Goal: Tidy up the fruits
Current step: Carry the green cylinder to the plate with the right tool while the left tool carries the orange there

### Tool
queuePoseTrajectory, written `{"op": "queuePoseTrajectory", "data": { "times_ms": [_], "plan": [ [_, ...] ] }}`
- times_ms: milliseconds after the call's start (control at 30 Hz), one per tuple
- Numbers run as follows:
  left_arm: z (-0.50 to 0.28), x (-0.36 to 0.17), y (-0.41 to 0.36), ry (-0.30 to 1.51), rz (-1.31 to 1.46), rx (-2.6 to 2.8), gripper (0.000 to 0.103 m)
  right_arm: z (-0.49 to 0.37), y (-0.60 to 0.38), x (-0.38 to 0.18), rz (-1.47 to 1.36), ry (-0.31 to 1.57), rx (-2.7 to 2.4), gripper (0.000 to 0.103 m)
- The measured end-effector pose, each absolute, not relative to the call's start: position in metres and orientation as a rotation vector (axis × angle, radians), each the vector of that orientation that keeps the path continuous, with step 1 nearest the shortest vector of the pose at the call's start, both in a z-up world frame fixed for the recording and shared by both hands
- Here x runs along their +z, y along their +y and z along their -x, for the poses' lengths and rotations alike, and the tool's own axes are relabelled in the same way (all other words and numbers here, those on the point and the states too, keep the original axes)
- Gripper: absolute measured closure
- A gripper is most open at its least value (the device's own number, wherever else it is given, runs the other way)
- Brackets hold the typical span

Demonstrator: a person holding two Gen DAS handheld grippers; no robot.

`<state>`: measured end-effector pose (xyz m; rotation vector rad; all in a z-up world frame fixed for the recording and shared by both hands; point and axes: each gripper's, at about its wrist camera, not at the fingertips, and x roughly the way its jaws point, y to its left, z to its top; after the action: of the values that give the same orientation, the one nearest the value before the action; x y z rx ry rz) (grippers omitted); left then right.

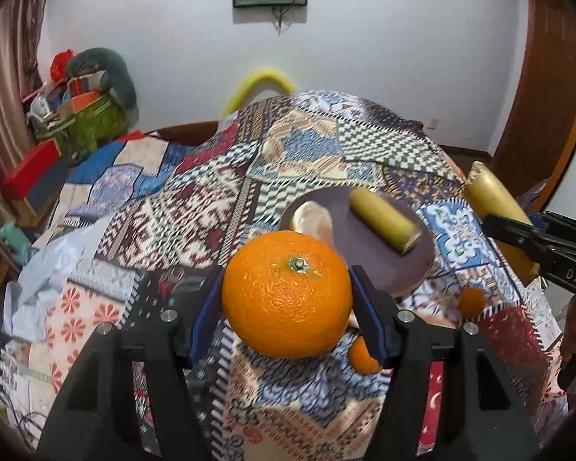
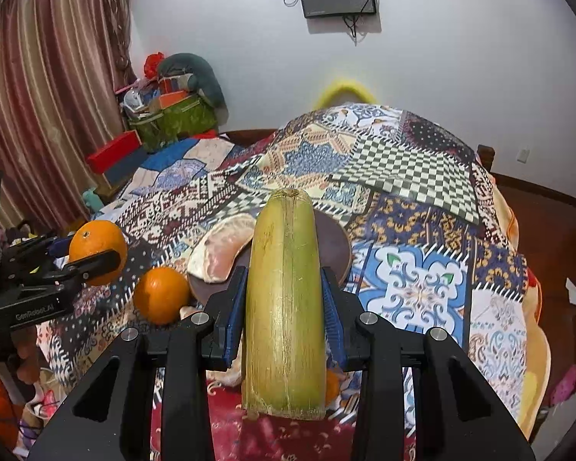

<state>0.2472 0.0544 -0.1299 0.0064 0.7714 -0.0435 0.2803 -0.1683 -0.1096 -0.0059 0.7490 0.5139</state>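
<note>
In the left wrist view my left gripper [image 1: 287, 307] is shut on a large orange [image 1: 288, 284], its blue pads pressed on both sides, held above the quilt. Beyond it a dark round plate [image 1: 359, 255] carries a pomelo segment [image 1: 313, 219] and a short sugarcane piece [image 1: 384, 224]. My right gripper [image 2: 284, 319] is shut on a second, longer sugarcane piece [image 2: 284, 269], in front of the plate [image 2: 334, 247]. From the right wrist view, the left gripper [image 2: 92, 265] and its orange [image 2: 94, 240] are at the left. Another orange [image 2: 161, 296] lies on the quilt.
A patchwork quilt [image 2: 414, 288] covers the bed. Two small oranges [image 1: 472, 301] [image 1: 361, 359] lie near the plate's front rim. A crumpled white bag [image 1: 46, 272] is at the left. A red box [image 2: 113, 151] and a cluttered green bin [image 2: 172, 119] stand by the curtain.
</note>
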Motion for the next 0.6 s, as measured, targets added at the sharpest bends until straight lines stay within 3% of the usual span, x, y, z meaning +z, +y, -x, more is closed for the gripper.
{"op": "queuePoseTrajectory", "data": {
  "times_ms": [600],
  "plan": [
    [-0.313, -0.124, 0.027, 0.768, -0.011, -0.121, 0.04, -0.327, -0.165, -0.117, 0.009, 0.741, 0.506, 0.069]
  ]
}}
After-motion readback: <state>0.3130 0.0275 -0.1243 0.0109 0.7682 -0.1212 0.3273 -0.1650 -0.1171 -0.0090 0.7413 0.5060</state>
